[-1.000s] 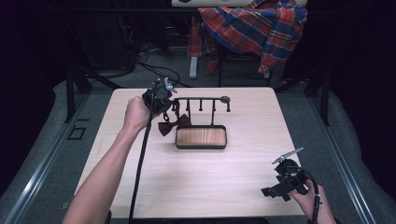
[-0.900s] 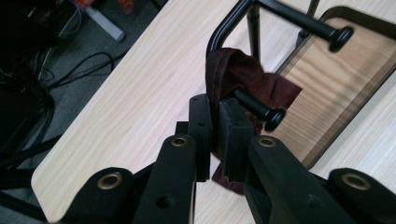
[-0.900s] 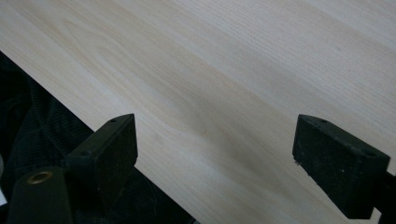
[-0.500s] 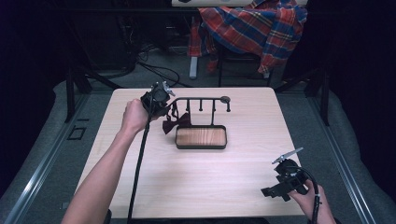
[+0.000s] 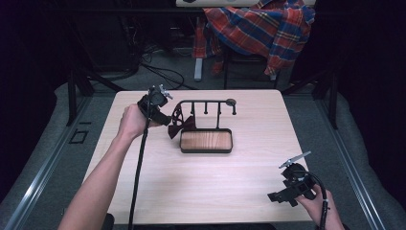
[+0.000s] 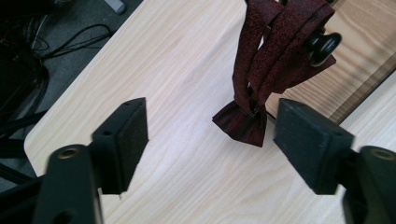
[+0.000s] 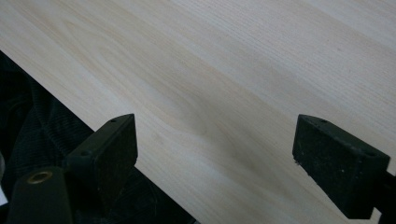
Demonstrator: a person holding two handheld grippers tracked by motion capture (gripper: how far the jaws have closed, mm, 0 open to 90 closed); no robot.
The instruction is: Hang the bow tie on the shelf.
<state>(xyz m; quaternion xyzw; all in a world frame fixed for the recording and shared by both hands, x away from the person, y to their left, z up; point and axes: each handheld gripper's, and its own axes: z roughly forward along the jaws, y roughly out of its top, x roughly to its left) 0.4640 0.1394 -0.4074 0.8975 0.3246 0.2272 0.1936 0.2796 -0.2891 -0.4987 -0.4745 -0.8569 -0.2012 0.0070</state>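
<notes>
— Hanging on the black rack (image 5: pixel 207 102) was a dark red bow tie (image 5: pixel 181 125), right? Where on the rack?

— It hung from the rack's left end, on a peg with a round black knob (image 6: pixel 324 43). Its band was looped over that peg, and the bow part dangled below it, just above the desk (image 5: pixel 201 187).

— What about the left gripper (image 5: pixel 154 106)?

— It was just to the left of the rack, held up in the person's left hand (image 5: pixel 131 122). Its jaws had just been opening and stood wide apart. The bow tie showed between them in the left gripper view, a bit farther off, but the pads (image 6: pixel 133 135) did not press on it. So it was let go.

— Did the rack have a bottom part?

— Yes, a wooden tray (image 5: pixel 206 141) with a dark rim sat under the rack's bar. The bow tie hung by the tray's left edge.

— And the right gripper (image 5: pixel 290 188)?

— It was well away from the rack, near the desk's front right corner, in the right hand (image 5: pixel 320 206). Its jaws were wide apart too, with just bare light wood between them.

— Anything behind the rack?

— A red and blue checked shirt (image 5: pixel 261 28) lay over something past the far side of the desk.
</notes>
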